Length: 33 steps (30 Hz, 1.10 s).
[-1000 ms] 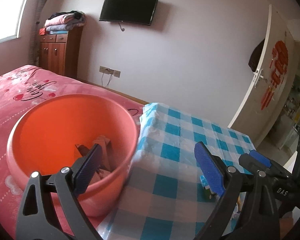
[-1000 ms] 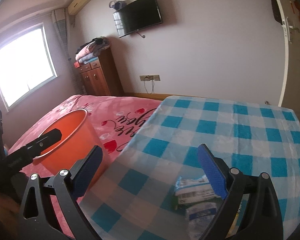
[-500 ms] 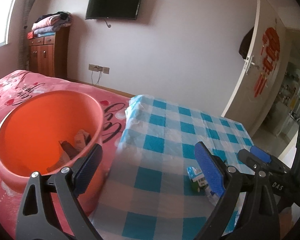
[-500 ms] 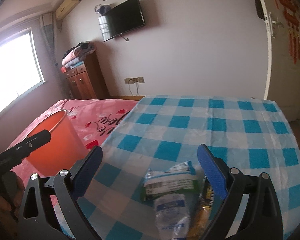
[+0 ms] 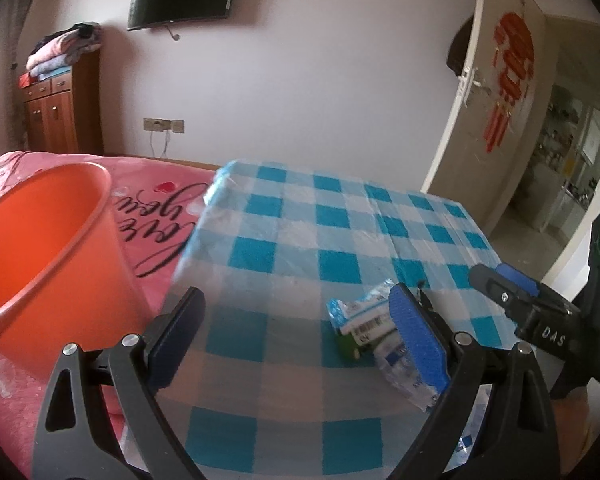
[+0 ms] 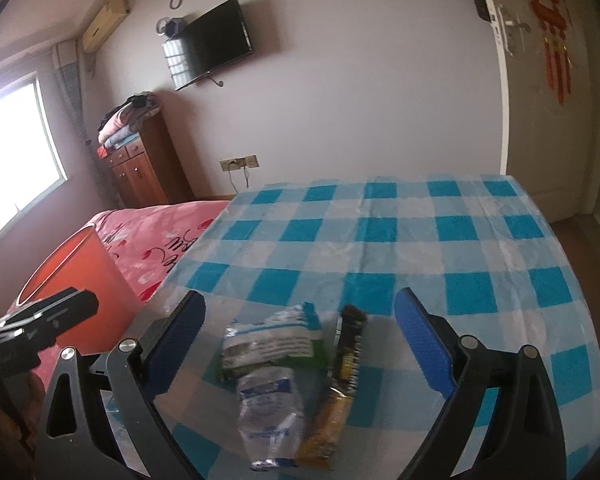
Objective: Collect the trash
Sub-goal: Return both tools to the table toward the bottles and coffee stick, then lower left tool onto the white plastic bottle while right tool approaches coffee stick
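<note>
While both tools (image 5: 296, 336) (image 6: 300, 340) gape empty, wrappers (image 6: 272, 344) litter the checked tablecloth (image 6: 400, 240) beside the pink bed (image 5: 152, 216).

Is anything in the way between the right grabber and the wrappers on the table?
Nothing visible is. The right gripper is open, and the wrappers lie on the checked tablecloth right in front of it, with only bare cloth between.

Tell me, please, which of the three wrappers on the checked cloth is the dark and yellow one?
It is the long narrow wrapper on the right of the pile, black at its far end and yellow nearer the camera. The other two are a white-and-green packet and a clear crumpled one.
</note>
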Each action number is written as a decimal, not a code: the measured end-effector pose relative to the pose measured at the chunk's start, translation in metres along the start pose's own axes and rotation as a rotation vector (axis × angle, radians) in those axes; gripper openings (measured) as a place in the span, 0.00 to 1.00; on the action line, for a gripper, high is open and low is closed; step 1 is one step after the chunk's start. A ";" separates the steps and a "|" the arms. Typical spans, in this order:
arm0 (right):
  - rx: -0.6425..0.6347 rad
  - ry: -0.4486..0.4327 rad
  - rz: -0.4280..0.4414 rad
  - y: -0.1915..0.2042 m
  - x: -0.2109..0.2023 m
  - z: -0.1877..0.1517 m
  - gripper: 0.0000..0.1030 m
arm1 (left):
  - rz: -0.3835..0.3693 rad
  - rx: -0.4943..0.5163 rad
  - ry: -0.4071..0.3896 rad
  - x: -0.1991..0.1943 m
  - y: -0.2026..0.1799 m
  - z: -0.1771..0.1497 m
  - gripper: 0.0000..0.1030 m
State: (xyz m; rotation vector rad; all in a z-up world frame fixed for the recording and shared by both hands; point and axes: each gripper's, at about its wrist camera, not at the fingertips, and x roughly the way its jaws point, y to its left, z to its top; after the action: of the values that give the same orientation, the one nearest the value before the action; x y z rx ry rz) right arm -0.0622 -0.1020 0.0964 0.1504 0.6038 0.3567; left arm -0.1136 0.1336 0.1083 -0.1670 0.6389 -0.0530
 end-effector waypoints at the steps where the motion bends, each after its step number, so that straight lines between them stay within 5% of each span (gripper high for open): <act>1: 0.004 -0.001 -0.005 -0.004 -0.001 -0.001 0.92 | -0.005 0.004 0.007 0.002 -0.003 0.000 0.91; 11: 0.084 -0.009 -0.045 -0.056 -0.006 -0.004 0.92 | -0.105 0.140 0.107 0.021 -0.050 -0.024 0.91; 24: 0.169 0.018 -0.065 -0.104 -0.003 -0.013 0.92 | -0.342 0.346 0.334 0.015 -0.133 -0.085 0.91; 33: 0.182 0.042 -0.041 -0.117 -0.001 -0.020 0.92 | -0.350 0.409 0.426 0.028 -0.166 -0.113 0.91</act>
State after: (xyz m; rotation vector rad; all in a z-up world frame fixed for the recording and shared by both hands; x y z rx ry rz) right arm -0.0411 -0.2102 0.0521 0.3050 0.6797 0.2652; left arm -0.1583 -0.0488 0.0310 0.1352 1.0018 -0.5648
